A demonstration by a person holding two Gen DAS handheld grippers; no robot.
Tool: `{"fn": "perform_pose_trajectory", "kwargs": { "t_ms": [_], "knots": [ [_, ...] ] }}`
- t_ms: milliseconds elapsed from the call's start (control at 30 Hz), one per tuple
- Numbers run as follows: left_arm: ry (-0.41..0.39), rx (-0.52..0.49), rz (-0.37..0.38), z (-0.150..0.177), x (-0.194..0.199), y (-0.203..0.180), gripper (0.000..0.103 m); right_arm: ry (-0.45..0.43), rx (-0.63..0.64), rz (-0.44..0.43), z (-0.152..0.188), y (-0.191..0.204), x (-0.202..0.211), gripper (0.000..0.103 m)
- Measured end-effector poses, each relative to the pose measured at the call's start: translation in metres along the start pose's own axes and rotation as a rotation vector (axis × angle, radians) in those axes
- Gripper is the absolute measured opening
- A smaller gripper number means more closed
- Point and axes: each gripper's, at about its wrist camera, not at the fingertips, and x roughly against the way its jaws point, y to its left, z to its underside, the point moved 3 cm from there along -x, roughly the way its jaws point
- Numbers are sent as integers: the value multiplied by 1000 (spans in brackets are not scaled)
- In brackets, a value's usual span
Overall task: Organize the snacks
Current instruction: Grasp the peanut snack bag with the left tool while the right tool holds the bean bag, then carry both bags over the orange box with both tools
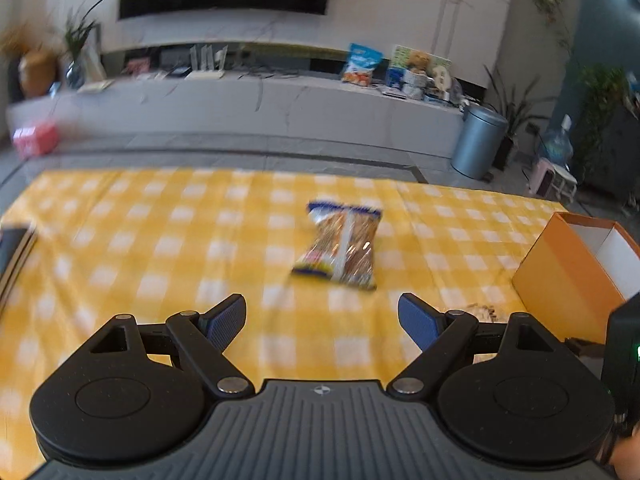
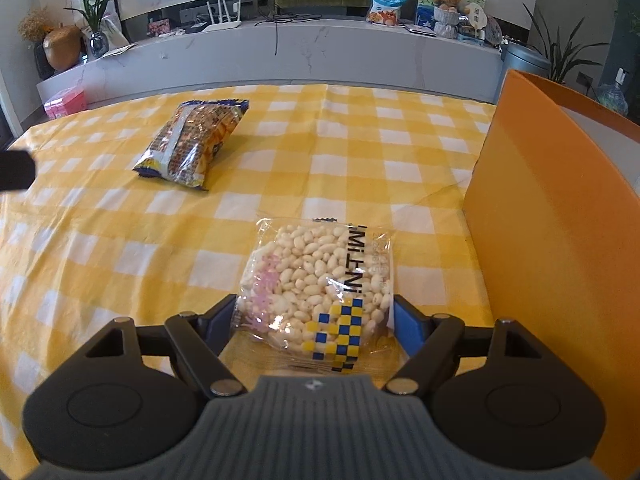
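Note:
A blue-edged snack packet [image 1: 340, 246] lies on the yellow checked tablecloth [image 1: 160, 240] ahead of my left gripper [image 1: 322, 320], which is open and empty, short of the packet. The same packet shows in the right wrist view [image 2: 192, 142] at the far left. A clear bag of white puffed snacks [image 2: 316, 284] sits between the blue fingers [image 2: 406, 328] of my right gripper [image 2: 314, 326]; the pads stand at the bag's two sides, seemingly touching it. An orange open box [image 2: 552, 248] stands just right of it, also in the left wrist view [image 1: 568, 272].
A dark book or tablet [image 1: 12, 252] lies at the table's left edge. Beyond the table are a long grey TV bench [image 2: 280, 52] with snack bags and ornaments, a grey bin [image 1: 478, 140], a pink box [image 2: 66, 102] and plants.

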Motion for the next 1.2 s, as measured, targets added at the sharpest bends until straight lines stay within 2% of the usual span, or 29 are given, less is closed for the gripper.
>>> {"fn": "perform_pose_trajectory", "kwargs": {
  "t_ms": [100,200,267,333,433,533,600,700,733,833,1033,1200],
  "knots": [
    [20,-58,13,-19,-28,-15,101,-3,-11,3,-3,-3,-4,78],
    [73,-180,73,-27,-64,-31,101,-7,-2,8,-3,-3,-6,78],
    [101,-243,49,-30,-88,-37,101,-9,11,7,-5,-3,-8,78],
    [127,-265,4,-33,-109,-37,101,-3,25,-9,-8,-4,-11,78],
    [166,-256,-21,-35,-132,-31,101,3,37,-24,-13,-7,-15,78],
    [170,-209,-9,-34,-142,-24,101,0,42,-25,-14,-6,-17,78],
    [203,-195,19,-32,-147,-19,101,-4,45,-25,-13,-6,-17,79],
    [236,-163,-6,-26,-159,-16,100,-7,51,-29,-13,-6,-17,79],
    [242,-143,6,-24,-160,-14,98,-8,55,-29,-12,-6,-17,79],
    [195,-168,0,-23,-153,-16,74,-13,59,-28,-12,-6,-16,79],
    [171,-166,0,-24,-129,-13,67,7,46,-23,-11,-6,-12,75],
    [140,-120,47,-29,-91,-6,67,30,22,-69,-10,-1,1,75]
  ]
}}
